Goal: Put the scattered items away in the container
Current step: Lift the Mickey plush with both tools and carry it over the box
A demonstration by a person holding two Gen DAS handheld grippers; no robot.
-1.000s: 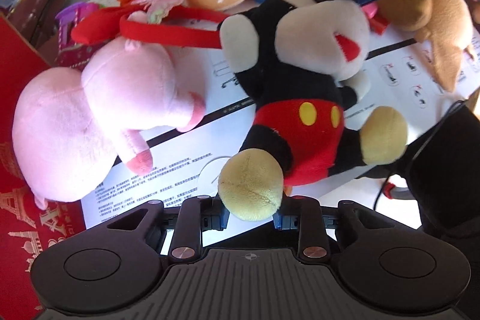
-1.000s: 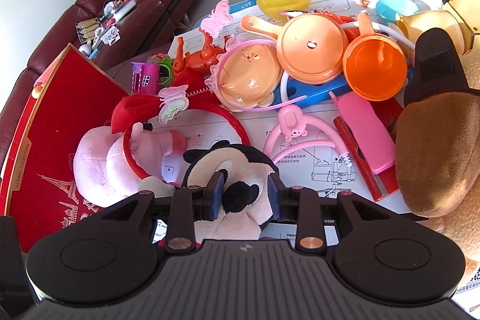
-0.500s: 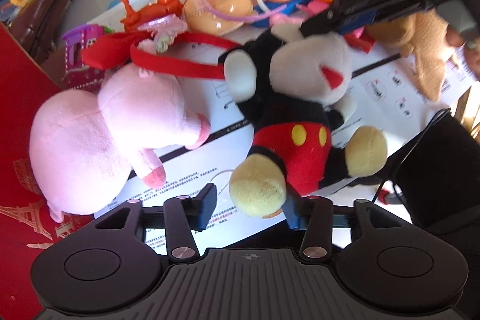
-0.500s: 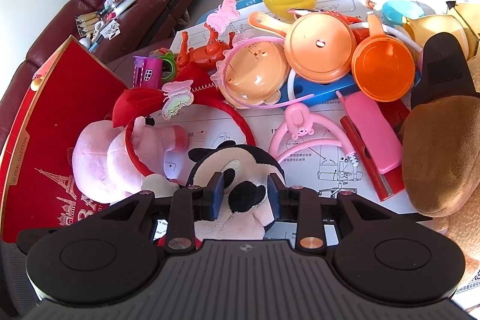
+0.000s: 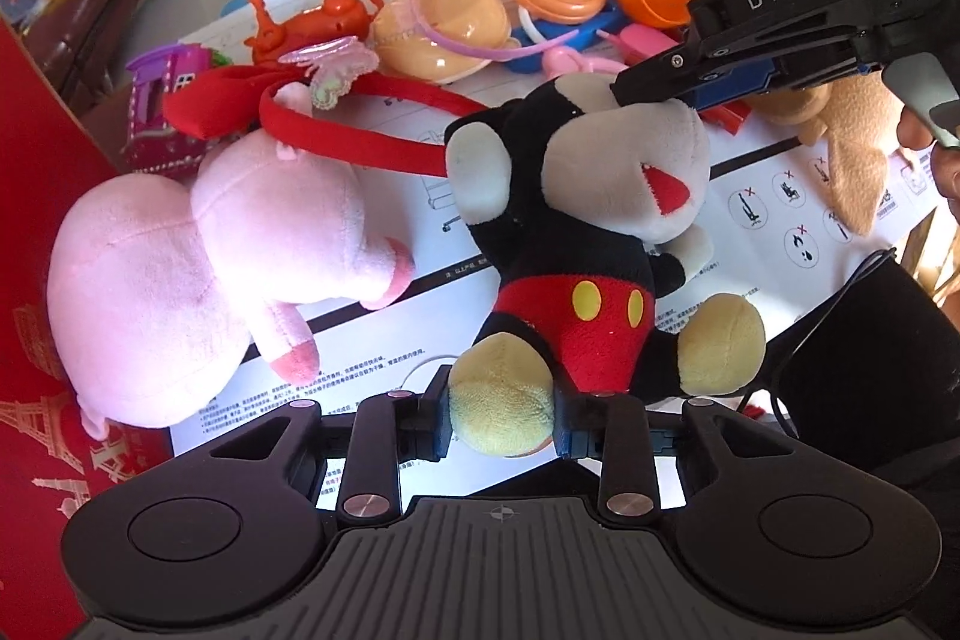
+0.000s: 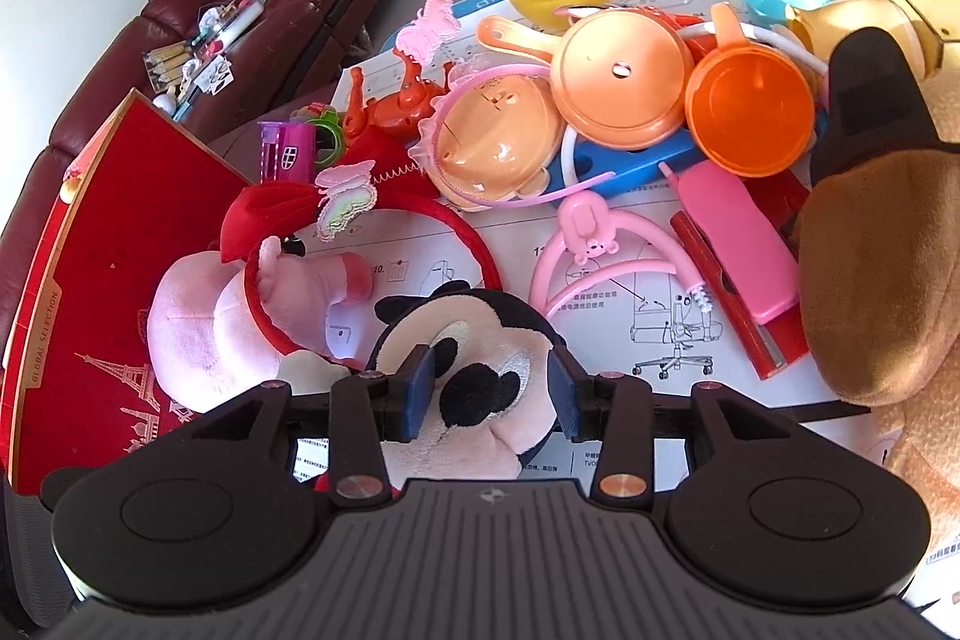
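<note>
A black mouse plush [image 5: 576,244] in red shorts lies on the white instruction sheet [image 5: 420,232]. My left gripper [image 5: 501,418] is closing, and its pads press on the plush's yellow foot. In the right wrist view the plush's face [image 6: 474,370] sits between the jaws of my right gripper [image 6: 491,394], which are opening and stand a little off the head. From the left wrist view, the right gripper [image 5: 654,91] rests at the top of the head. The red box [image 6: 108,244] lies at the left.
A pink pig plush [image 5: 180,280] lies against the red box [image 5: 36,280], with a red bow headband [image 5: 360,136] over it. Behind are an orange pot lid [image 6: 624,76], an orange cup [image 6: 750,112], pink headbands [image 6: 606,268] and a pink toy phone [image 6: 744,244]. A brown plush [image 6: 870,280] fills the right.
The left jaws opened wide around the yellow foot, then closed on it again. The right jaws have spread apart from the plush's face. Neither hand has shifted much.
</note>
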